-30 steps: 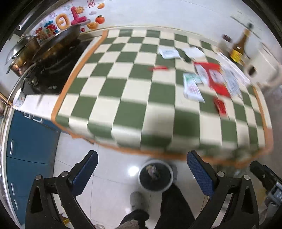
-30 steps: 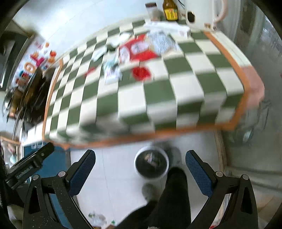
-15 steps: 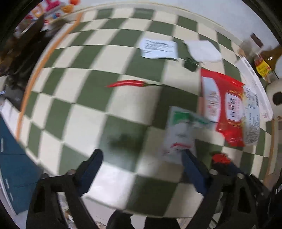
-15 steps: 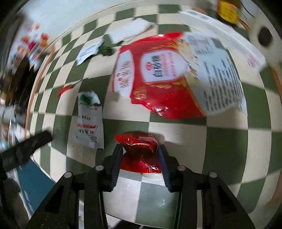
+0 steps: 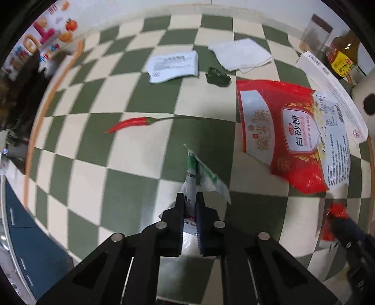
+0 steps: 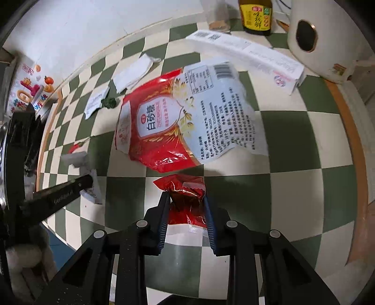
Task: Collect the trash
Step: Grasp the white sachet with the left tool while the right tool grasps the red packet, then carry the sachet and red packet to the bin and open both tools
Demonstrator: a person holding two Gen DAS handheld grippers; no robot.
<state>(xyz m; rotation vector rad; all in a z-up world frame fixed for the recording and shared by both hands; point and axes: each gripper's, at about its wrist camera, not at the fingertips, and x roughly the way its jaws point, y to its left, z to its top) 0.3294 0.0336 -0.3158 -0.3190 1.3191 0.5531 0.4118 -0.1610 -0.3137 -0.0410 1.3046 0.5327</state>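
Observation:
My left gripper (image 5: 189,201) is shut on a white and green plastic packet (image 5: 199,176), pinched upright just above the checkered tablecloth (image 5: 131,187). My right gripper (image 6: 186,199) is shut on a small crumpled red wrapper (image 6: 185,187). The red wrapper also shows at the right edge of the left wrist view (image 5: 335,211). A big red and white sugar bag (image 5: 293,131) lies flat ahead of both grippers; it also shows in the right wrist view (image 6: 178,126). The left gripper's arm (image 6: 58,194) crosses the left of the right wrist view.
A red chili (image 5: 131,123), a printed paper slip (image 5: 173,66), a dark green scrap (image 5: 216,77) and a white napkin (image 5: 241,55) lie further back. A long white box (image 6: 246,50), a sauce bottle (image 6: 256,16), a jar (image 5: 315,34) and a white appliance (image 6: 321,37) stand at the far right.
Both grippers came down from above the floor bin to the table. The left one closed on the white and green packet and raised it on edge. The right one tightened on the red wrapper.

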